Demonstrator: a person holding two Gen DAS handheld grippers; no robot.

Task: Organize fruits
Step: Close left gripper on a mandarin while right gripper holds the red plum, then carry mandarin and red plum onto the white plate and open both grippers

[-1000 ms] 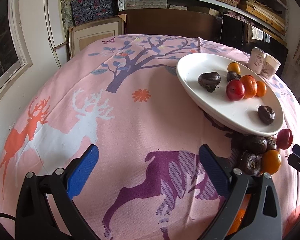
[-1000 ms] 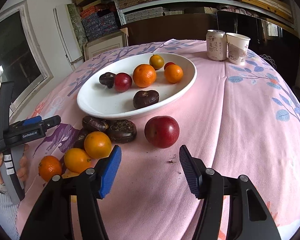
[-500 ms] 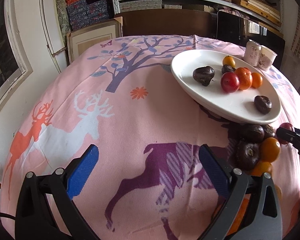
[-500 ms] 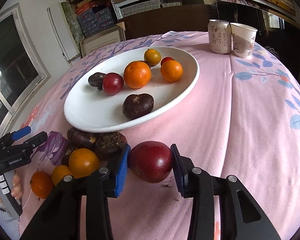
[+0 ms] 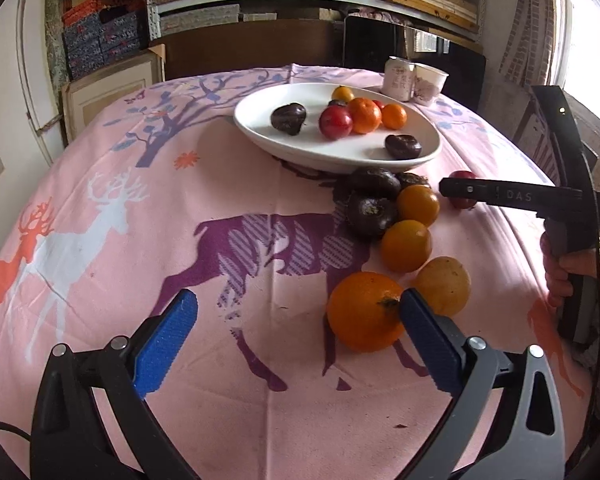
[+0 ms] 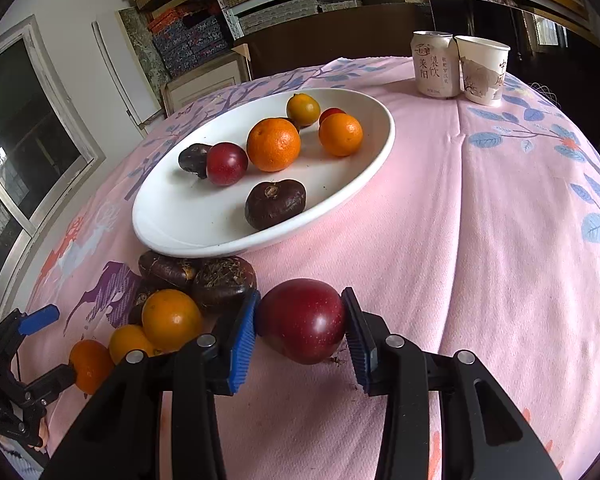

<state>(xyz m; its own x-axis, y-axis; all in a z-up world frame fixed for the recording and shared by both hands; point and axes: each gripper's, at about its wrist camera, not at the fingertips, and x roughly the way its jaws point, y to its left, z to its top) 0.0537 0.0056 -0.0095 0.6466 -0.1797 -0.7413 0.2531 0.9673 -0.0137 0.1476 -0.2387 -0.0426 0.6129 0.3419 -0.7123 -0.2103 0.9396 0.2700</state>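
My right gripper point(image 6: 302, 330) clamps the red plum point(image 6: 302, 320) just before the white plate point(image 6: 204, 240); my left gripper point(image 5: 296, 336) gapes wide.

The plate point(image 6: 380, 148) hides the far parts of the dark fruits point(image 6: 204, 276) tucked under its near rim. In the left view the right gripper's arm point(image 5: 512, 196) covers most of the plum point(image 5: 462, 178). The cup point(image 5: 430, 82) print is too small there to read.
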